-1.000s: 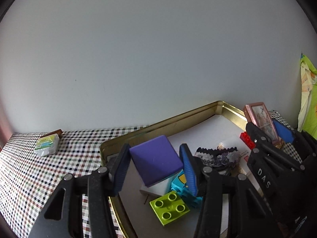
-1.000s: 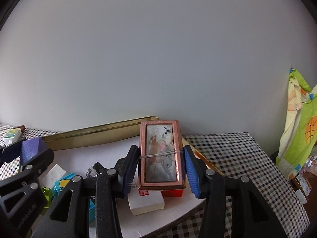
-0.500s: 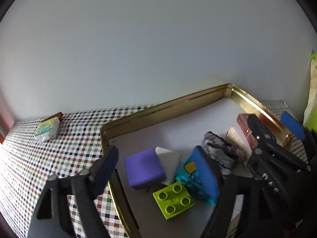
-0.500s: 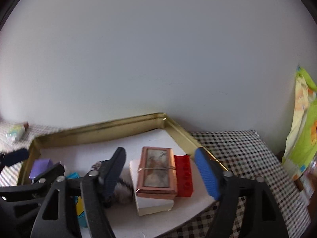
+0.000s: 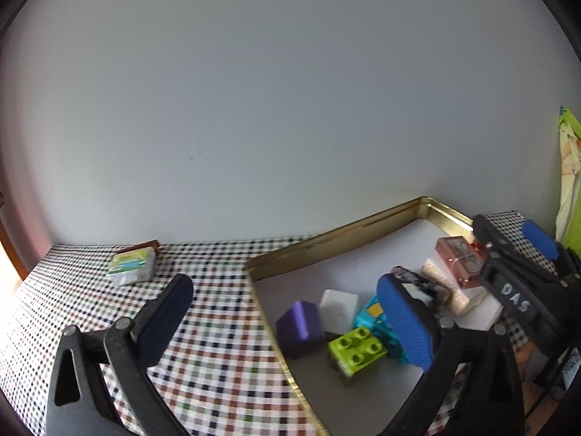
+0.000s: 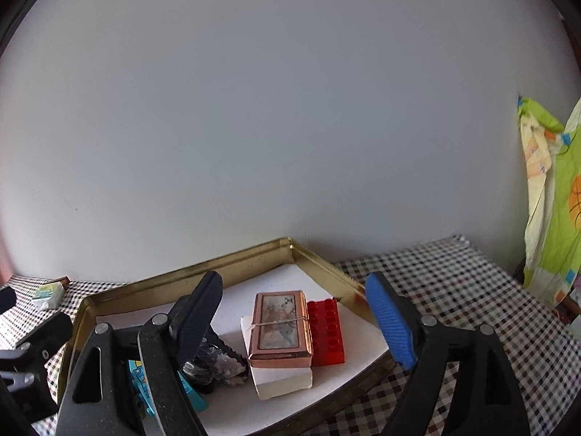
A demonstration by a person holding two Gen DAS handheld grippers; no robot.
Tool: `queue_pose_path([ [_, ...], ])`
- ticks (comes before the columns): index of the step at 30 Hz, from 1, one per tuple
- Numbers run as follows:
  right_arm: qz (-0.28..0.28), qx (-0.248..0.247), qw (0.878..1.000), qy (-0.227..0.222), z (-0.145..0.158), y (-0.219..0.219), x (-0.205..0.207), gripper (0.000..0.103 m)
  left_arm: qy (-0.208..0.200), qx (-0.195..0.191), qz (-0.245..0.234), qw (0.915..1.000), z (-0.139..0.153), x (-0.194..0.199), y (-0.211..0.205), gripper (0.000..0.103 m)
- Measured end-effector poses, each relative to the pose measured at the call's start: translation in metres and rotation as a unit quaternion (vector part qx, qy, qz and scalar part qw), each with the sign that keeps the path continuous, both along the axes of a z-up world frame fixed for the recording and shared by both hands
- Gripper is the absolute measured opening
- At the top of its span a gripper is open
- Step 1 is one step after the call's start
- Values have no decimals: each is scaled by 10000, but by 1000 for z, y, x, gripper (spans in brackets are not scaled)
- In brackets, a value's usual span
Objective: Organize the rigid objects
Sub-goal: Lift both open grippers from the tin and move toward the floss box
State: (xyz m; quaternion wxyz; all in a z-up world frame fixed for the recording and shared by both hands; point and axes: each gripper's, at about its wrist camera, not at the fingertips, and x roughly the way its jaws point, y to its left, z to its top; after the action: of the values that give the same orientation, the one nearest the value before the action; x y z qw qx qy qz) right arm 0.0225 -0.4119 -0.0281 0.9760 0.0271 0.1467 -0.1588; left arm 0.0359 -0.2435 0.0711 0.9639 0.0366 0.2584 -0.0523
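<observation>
My left gripper stands wide, its jaws still opening, with nothing between them. Beyond it a purple cube lies in the gold-rimmed tray, beside a white cube, a green brick and a teal brick. My right gripper is open too and still widening. The copper picture box rests free on a white block, next to a red brick. A dark hair clip lies left of the block.
A small wrapped packet sits on the checked tablecloth near the wall, left of the tray. A green and yellow cloth hangs at the far right. A plain wall stands close behind the table.
Both grippers opened and drew back. The purple cube left the left jaws and now lies in the tray. The copper box left the right jaws and rests on the white block.
</observation>
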Motion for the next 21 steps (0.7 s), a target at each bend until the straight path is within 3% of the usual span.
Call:
queue_pose_path([
  [10,-21,-607,9957,-698,7,23,-27,83,-298,123,417,9986,-9,-13,50,103],
  [21,-371,-720,9918,-988,8,29,-39,83,-449,201,814,9955,-24,-19,99,102],
])
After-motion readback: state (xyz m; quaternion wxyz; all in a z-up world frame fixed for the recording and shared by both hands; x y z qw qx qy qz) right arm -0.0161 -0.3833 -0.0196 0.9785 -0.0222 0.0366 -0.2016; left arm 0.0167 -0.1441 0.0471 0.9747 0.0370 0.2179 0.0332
